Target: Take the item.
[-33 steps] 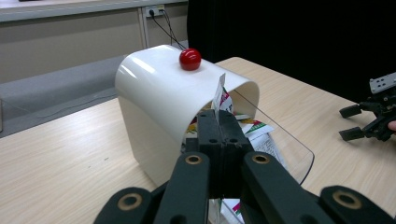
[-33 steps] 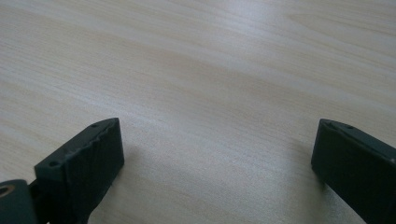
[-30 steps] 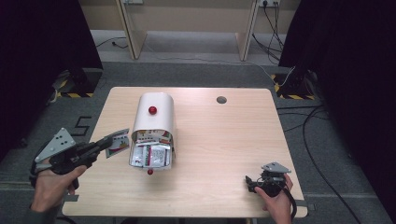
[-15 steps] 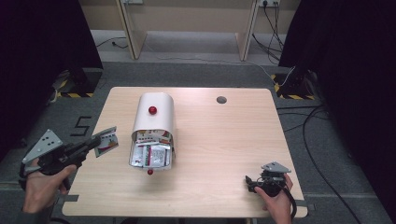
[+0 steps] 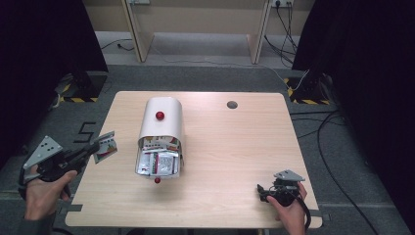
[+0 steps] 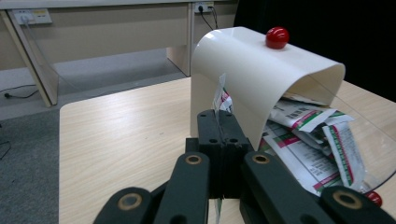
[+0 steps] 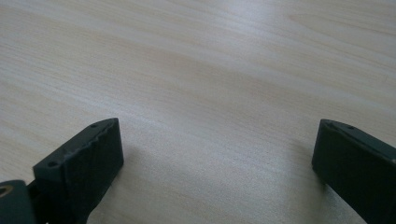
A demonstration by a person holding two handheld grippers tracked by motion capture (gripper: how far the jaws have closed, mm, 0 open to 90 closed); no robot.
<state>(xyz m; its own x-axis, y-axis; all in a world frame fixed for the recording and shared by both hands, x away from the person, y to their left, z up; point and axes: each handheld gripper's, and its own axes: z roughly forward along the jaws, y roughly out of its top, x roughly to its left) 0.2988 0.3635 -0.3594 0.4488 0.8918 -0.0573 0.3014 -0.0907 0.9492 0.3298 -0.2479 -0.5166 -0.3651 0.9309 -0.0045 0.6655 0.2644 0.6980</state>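
Observation:
A white box with a curved lid point(image 5: 161, 120) and a red knob point(image 5: 159, 115) lies on the wooden table point(image 5: 235, 147), its open end holding several white, red and green packets point(image 5: 157, 162). My left gripper point(image 5: 94, 147) hovers at the table's left edge, shut on one such packet point(image 5: 105, 146). In the left gripper view the jaws point(image 6: 218, 119) pinch the packet's thin edge point(image 6: 220, 95), with the box point(image 6: 252, 65) just behind. My right gripper point(image 5: 261, 192) rests open near the front right corner; in the right gripper view point(image 7: 215, 154) only bare wood lies between its fingers.
A second red knob point(image 5: 157, 180) sits at the box's open front. A dark round hole point(image 5: 232, 104) marks the table's far side. Cables point(image 5: 323, 132) run over the grey floor on the right, and a "5" mark point(image 5: 86, 131) lies left of the table.
My left gripper has moved left and slightly down with the packet, away from the box toward the table's left edge. The right gripper has stayed put.

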